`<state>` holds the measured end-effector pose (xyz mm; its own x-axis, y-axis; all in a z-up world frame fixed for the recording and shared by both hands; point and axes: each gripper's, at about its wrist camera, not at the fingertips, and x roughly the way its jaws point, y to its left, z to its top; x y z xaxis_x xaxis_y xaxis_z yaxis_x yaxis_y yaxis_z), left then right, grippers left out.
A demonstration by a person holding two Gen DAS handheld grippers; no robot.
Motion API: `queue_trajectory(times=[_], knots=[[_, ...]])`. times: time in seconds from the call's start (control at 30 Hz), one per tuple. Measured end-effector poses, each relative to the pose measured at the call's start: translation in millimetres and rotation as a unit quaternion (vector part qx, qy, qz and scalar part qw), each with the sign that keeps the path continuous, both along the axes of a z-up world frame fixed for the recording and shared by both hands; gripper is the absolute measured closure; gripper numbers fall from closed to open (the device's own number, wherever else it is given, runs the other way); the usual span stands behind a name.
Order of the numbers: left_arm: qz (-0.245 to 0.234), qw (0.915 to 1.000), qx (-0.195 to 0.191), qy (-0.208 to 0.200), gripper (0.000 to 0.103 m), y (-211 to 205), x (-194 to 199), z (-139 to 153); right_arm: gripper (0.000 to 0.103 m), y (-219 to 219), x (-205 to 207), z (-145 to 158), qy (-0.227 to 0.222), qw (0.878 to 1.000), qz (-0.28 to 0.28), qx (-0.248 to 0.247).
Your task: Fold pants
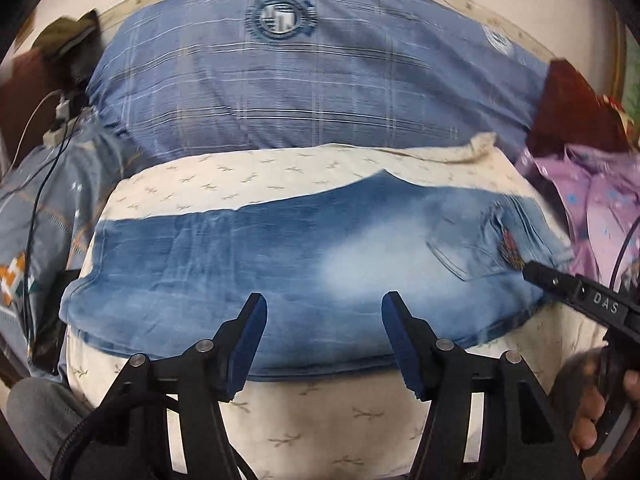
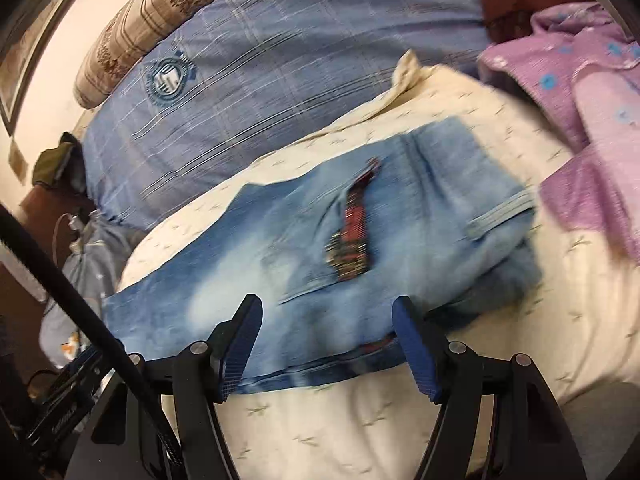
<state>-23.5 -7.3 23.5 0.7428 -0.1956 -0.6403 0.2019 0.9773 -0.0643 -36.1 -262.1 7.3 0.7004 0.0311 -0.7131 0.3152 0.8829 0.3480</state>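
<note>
Faded blue jeans (image 1: 280, 264) lie folded lengthwise on a cream patterned sheet (image 1: 320, 432), legs to the left, waist and back pocket with a red patch (image 1: 510, 250) to the right. My left gripper (image 1: 324, 308) is open, just above the near edge of the jeans' middle. My right gripper (image 2: 328, 312) is open and empty above the near edge of the waist end of the jeans (image 2: 360, 240), in front of the red patch (image 2: 352, 236). The right gripper's finger also shows in the left wrist view (image 1: 560, 284), at the waist.
A large blue plaid pillow (image 1: 304, 80) lies behind the jeans, with a brown striped bolster (image 2: 160, 12) beyond it. Purple floral cloth (image 2: 592, 92) is heaped to the right. Cables and a charger (image 1: 60, 116) lie at the left, beside grey bedding (image 1: 36, 208).
</note>
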Motion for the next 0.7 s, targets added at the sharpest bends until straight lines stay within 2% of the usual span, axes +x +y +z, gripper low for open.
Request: queue_trajectory(times=[0.33, 0.5, 0.7], knots=[[-0.02, 0.9994, 0.027, 0.003, 0.04, -43.6, 3.0, 4.7, 0.033, -12.2, -11.9, 8.3, 0.015, 0.998, -0.027, -0.047], [-0.039, 0.9985, 0.039, 0.0, 0.04, -65.6, 0.9, 8.0, 0.033, -21.9, -20.7, 17.7, 0.015, 0.998, -0.033, -0.048], [-0.066, 0.9942, 0.085, -0.001, 0.039, -103.8, -1.0, 11.6, 0.033, -51.7, -31.4, 31.9, 0.0, 0.999, -0.025, -0.026]])
